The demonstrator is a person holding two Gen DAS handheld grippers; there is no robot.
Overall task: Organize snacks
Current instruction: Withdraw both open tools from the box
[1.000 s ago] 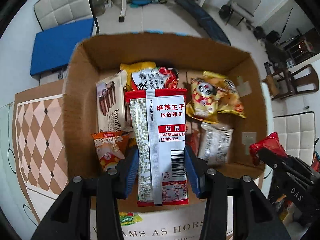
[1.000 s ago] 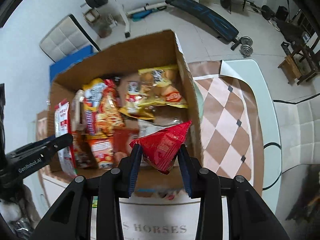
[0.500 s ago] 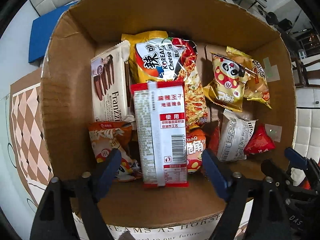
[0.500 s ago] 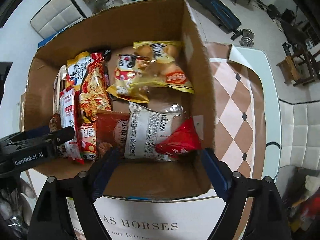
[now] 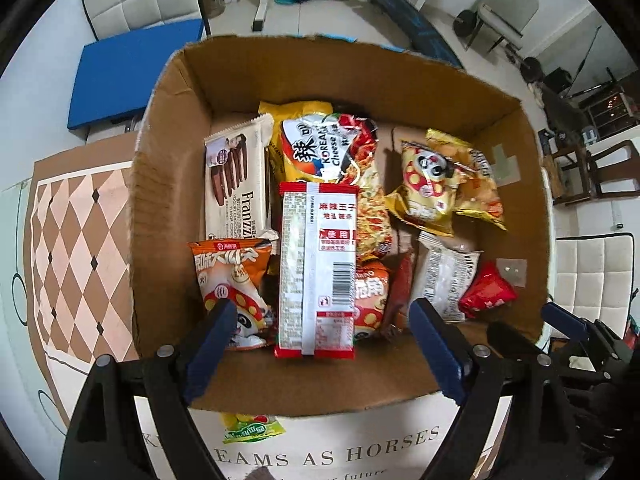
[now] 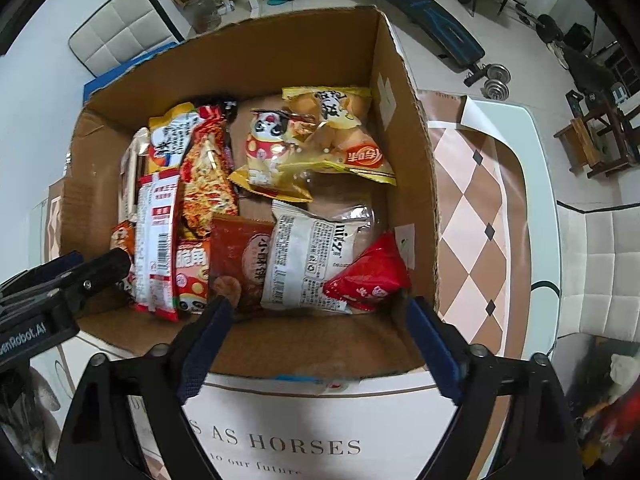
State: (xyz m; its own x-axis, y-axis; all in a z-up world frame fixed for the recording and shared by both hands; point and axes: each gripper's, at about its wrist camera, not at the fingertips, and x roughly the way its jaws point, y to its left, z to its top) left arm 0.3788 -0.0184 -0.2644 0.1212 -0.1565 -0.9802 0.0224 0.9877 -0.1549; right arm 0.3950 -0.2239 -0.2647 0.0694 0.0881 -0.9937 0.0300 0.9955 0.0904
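An open cardboard box point(image 5: 168, 220) holds several snack packets. A long red-and-white packet point(image 5: 316, 264) lies free on top of them near the front wall. My left gripper point(image 5: 322, 308) hovers above it, its jaws opening wide and touching nothing. A red triangular packet point(image 6: 368, 276) rests in the box's point(image 6: 408, 160) near right corner. Over the front wall there, my right gripper point(image 6: 320, 304) also has its jaws opening, with nothing between the pads. Each gripper shows at the edge of the other's view.
A green packet point(image 5: 252, 432) lies on the white printed cloth in front of the box. A diamond-patterned mat point(image 6: 480, 200) covers the table on both sides. Chairs, a blue pad point(image 5: 132, 72) and a weight bench point(image 6: 424, 4) stand on the floor beyond.
Both grippers opened. The left one let go of the red-and-white packet and the right one let go of the red triangular packet; both packets now lie in the box.
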